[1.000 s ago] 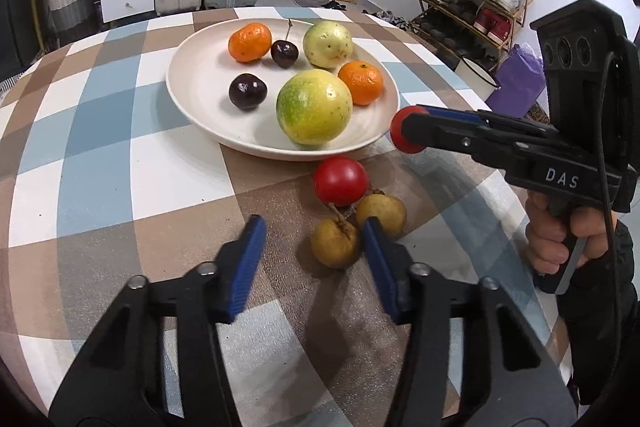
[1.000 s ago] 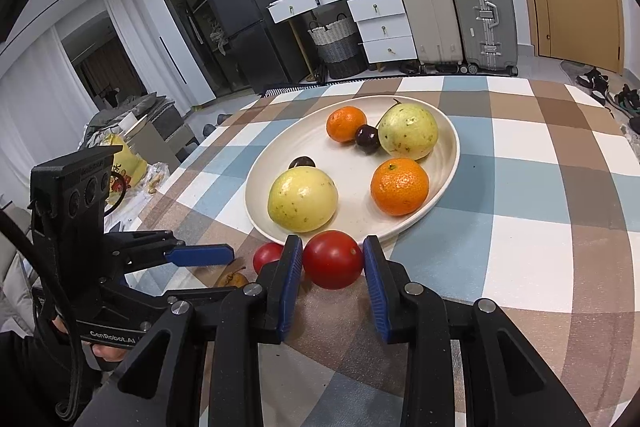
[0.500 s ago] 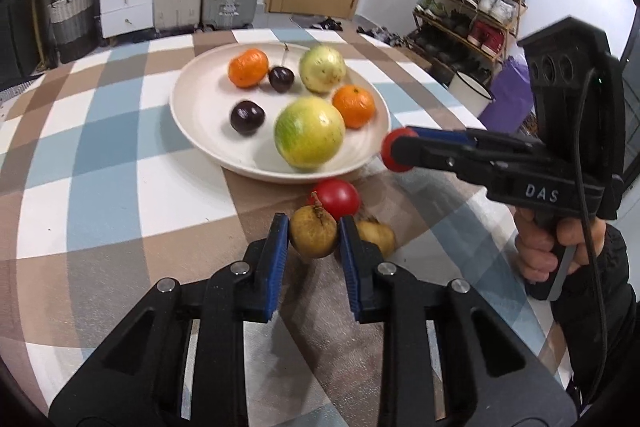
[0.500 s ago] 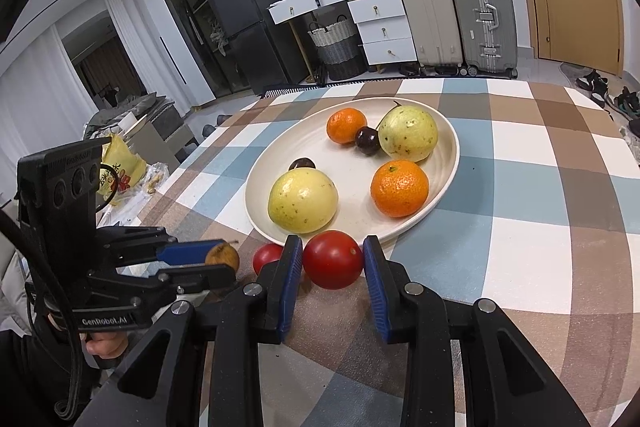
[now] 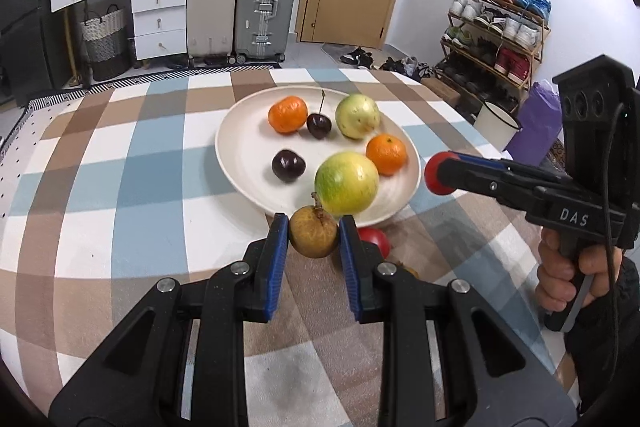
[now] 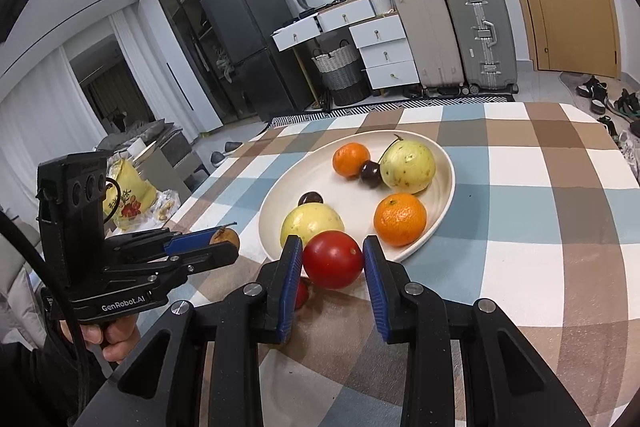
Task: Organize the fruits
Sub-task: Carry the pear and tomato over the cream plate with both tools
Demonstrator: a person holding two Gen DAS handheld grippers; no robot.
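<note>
On the checked counter (image 5: 100, 187), items as follows.

Item: cream plate (image 5: 240, 163), round and shallow, set toward the far middle of the counter. Contents: two mandarins (image 5: 287, 114), two dark cherries (image 5: 288, 165) and two green-yellow round fruits (image 5: 346, 183), probably guavas, all lying loose and apart except the far cherry, which sits between a mandarin and a guava.

Item: left tongs (image 5: 314, 233), clamped narrow on a brown longan (image 5: 313, 233) with a short stem. Both blue pads press its sides. It hangs clear of the cloth, just short of the plate's near rim.

Item: right tongs (image 6: 333, 259), clamped on a red cherry tomato (image 6: 333, 259), pads touching both flanks. It is held just before the plate's near edge, in front of the nearer guava.

Item: second red tomato (image 5: 374, 239), resting on the counter, partly hidden behind the left tongs' right finger. A bit of brown fruit shows beside that finger; whether it is another longan cannot be told for certain.

Step in hand, by judgement: both fruits are gripped and raised; the carry to the plate is under way and neither is yet placed.

Next move, by judgement: each pair of tongs must pass over the rim and lower its fruit into a bare patch. The near-left floor of the plate looks free for the longan. The tomato needs a gap beside the near mandarin. Release should be low and gentle, since round fruit may roll and nudge its neighbours.
</note>
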